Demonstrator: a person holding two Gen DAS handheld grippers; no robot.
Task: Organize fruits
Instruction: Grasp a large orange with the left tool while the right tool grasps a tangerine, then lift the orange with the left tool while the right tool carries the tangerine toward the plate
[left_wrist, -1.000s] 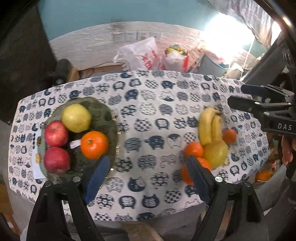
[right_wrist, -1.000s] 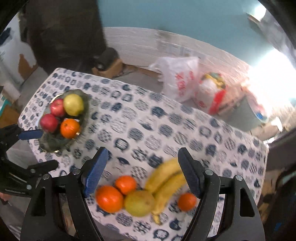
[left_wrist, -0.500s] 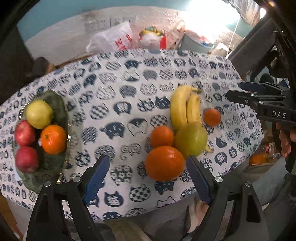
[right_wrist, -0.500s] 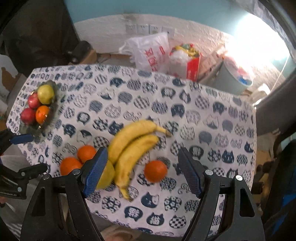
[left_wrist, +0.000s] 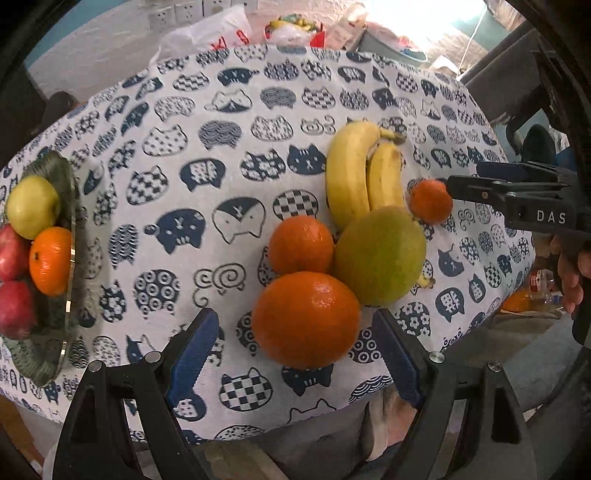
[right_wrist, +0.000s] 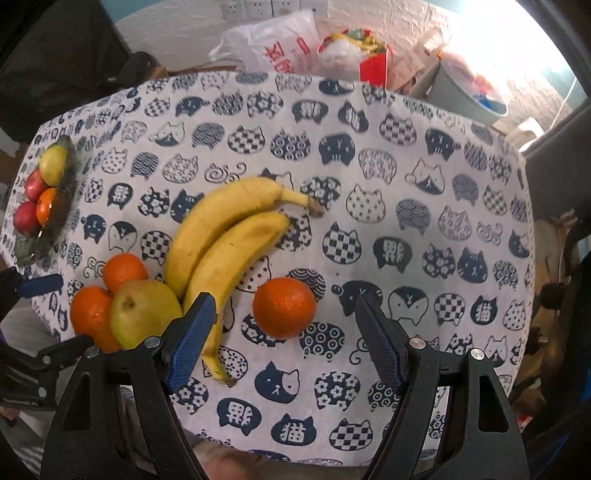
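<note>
Loose fruit lies on the cat-print tablecloth (left_wrist: 229, 122): a large orange (left_wrist: 306, 319), a smaller orange (left_wrist: 301, 244), a green pear (left_wrist: 380, 254), two bananas (left_wrist: 360, 181) and a small mandarin (left_wrist: 430, 201). My left gripper (left_wrist: 295, 358) is open, its fingers either side of the large orange. My right gripper (right_wrist: 284, 338) is open just in front of the mandarin (right_wrist: 284, 307), beside the bananas (right_wrist: 225, 243). A green dish (left_wrist: 55, 295) at the left holds a pear, an orange and two red apples.
The table's near edge runs just under both grippers. Plastic bags (right_wrist: 280, 40) and a grey bin (right_wrist: 469, 92) stand behind the table's far edge. The right gripper also shows at the right of the left wrist view (left_wrist: 517, 192).
Both grippers have moved in and down toward the loose fruit pile. The left one swung from the dish to the large orange; the right one closed in on the mandarin.
</note>
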